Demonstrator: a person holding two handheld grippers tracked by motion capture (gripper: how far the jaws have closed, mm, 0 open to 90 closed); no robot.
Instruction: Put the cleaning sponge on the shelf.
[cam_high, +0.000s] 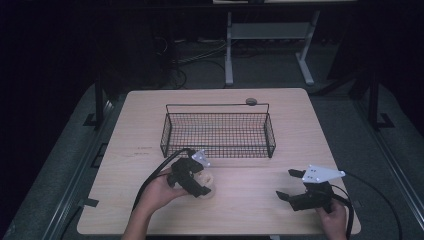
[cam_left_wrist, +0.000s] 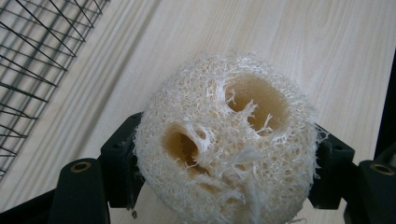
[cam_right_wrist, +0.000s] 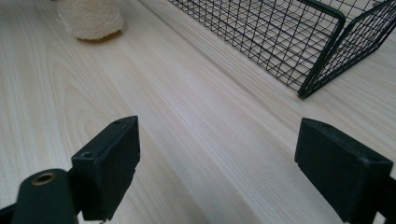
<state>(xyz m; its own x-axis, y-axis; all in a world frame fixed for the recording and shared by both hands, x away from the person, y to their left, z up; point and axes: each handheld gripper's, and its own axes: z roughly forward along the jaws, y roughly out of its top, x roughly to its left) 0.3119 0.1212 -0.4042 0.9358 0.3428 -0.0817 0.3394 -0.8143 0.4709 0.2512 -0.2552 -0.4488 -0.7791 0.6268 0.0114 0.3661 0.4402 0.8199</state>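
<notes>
The pale wood-grain surface (cam_high: 250, 200) is carrying everything here, a smooth rounded-corner top with fine straight grain running along it. Sitting toward its far half is the black wire basket (cam_high: 218, 131), a long rectangular cage of thin grid mesh with a raised rail along its back edge, and nothing is lying inside it as far as the high view shows. The right gripper (cam_high: 292, 185) is hovering near the front right edge with its jaws standing wide apart on nothing but bare wood, so it is playing no part in the grasp. The left gripper (cam_high: 202, 181) is sitting just in front of the basket with its jaws clamped on either side of the loofah sponge (cam_left_wrist: 224, 140), which is resting on or just above the wood close to the basket's near wall. That piece is a squat, roundish puck of cream-coloured, coarse fibrous netting, frayed at the edges and pierced by two hollow channels. Judging from this, the grasp is looking done, while lifting the sponge over the near wall and letting it go inside the basket is probably what is remaining.
</notes>
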